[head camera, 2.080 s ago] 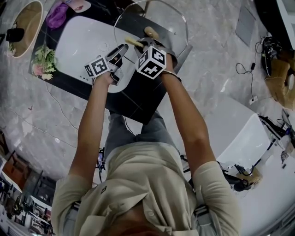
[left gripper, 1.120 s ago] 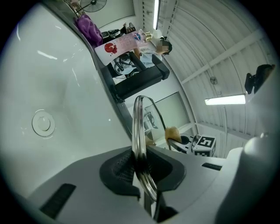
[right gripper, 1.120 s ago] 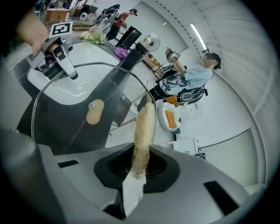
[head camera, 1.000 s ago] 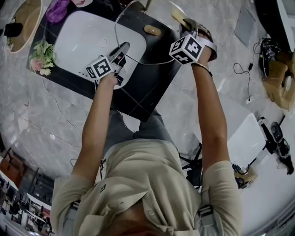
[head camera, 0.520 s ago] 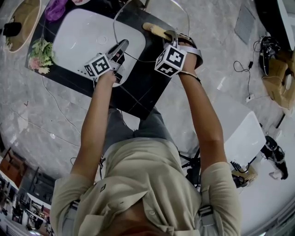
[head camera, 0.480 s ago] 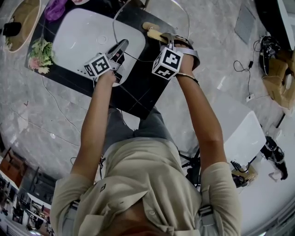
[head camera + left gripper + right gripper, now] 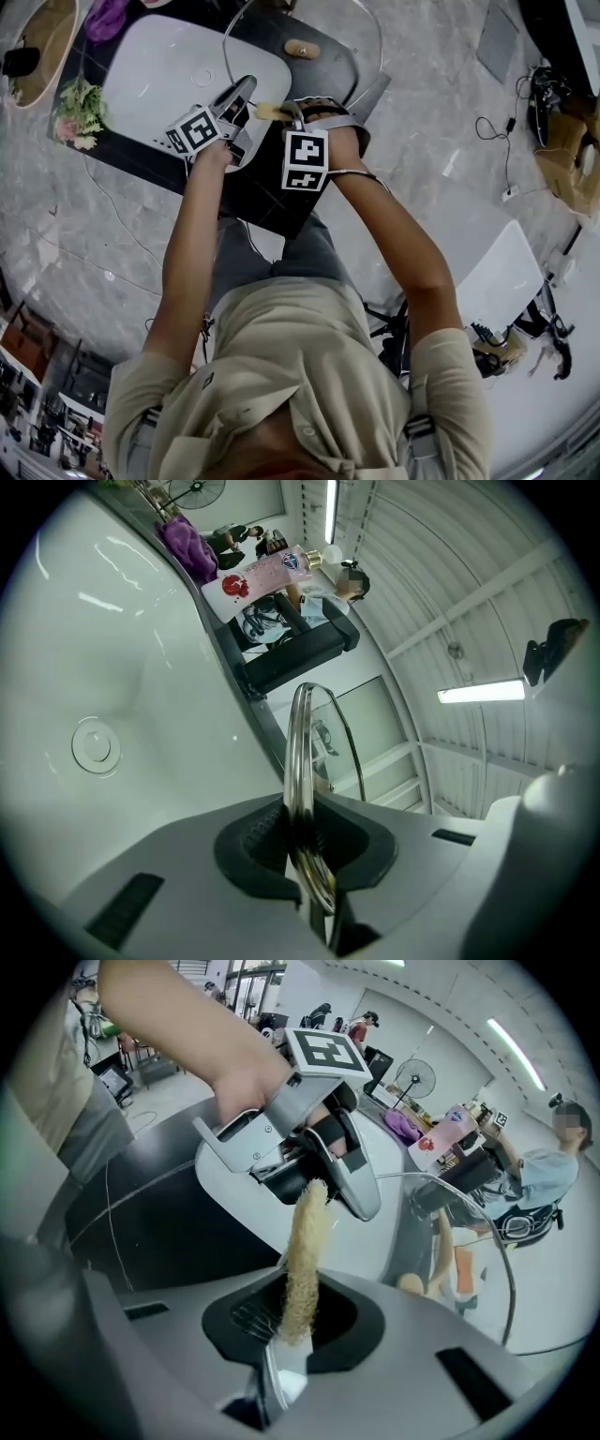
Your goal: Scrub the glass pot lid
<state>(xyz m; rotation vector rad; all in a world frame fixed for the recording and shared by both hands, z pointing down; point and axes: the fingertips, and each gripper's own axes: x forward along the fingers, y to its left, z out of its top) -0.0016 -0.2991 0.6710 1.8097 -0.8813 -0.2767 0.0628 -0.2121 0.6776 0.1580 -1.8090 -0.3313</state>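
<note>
The glass pot lid [image 7: 330, 39] is held up on edge above the dark table [image 7: 272, 202], at the right end of the white sink [image 7: 159, 75]. Its wooden knob [image 7: 302, 47] shows near the middle of the glass. The left gripper [image 7: 239, 94] pinches the lid's metal rim [image 7: 300, 752], which runs edge-on between the two pads. The right gripper [image 7: 286, 114] is clamped on a tan, fibrous scrubber [image 7: 305, 1251], which sticks out along its jaws. The scrubber's free end lies just beside the left gripper [image 7: 319, 1162] and the lid's near rim; whether it touches the glass cannot be told. A small plant [image 7: 80, 108] sits at the sink's far left and a purple cloth [image 7: 108, 19] lies beyond it.
</note>
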